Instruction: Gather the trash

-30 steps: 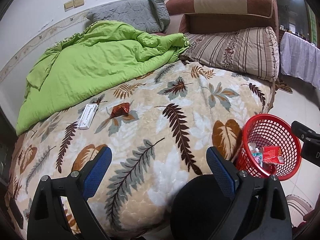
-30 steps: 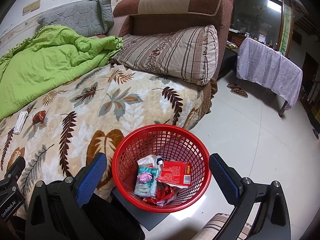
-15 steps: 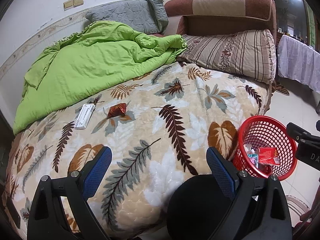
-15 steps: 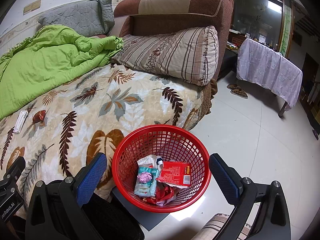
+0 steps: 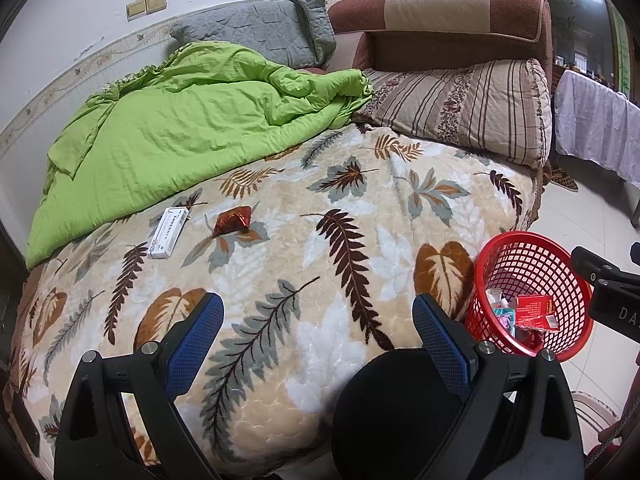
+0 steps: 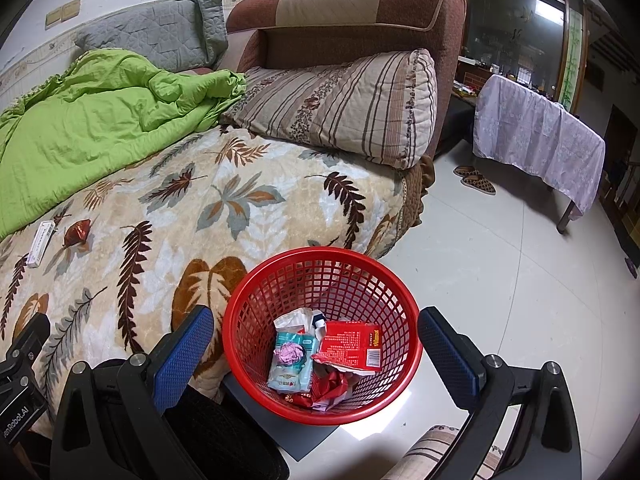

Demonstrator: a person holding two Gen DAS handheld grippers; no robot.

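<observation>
A white flat box (image 5: 168, 232) and a crumpled red-brown wrapper (image 5: 234, 219) lie on the leaf-patterned blanket (image 5: 320, 264), far ahead of my open, empty left gripper (image 5: 318, 334). Both also show in the right wrist view, the box (image 6: 41, 237) and the wrapper (image 6: 78, 232). A red mesh basket (image 6: 320, 264) on the floor beside the bed holds several wrappers and a red packet (image 6: 350, 346). My right gripper (image 6: 316, 346) is open and empty, with the basket between its fingers. The basket also shows in the left wrist view (image 5: 520, 248).
A green quilt (image 5: 180, 132) covers the bed's far left. A striped pillow (image 5: 460, 108) and a grey pillow (image 5: 256, 32) lie by the brown headboard (image 5: 440, 4). A cloth-covered table (image 6: 536, 136) and slippers (image 6: 476, 180) stand on the tiled floor to the right.
The left gripper has pulled back and risen a little, so the bed looks slightly farther away. The right gripper has hardly moved. Both stay open.
</observation>
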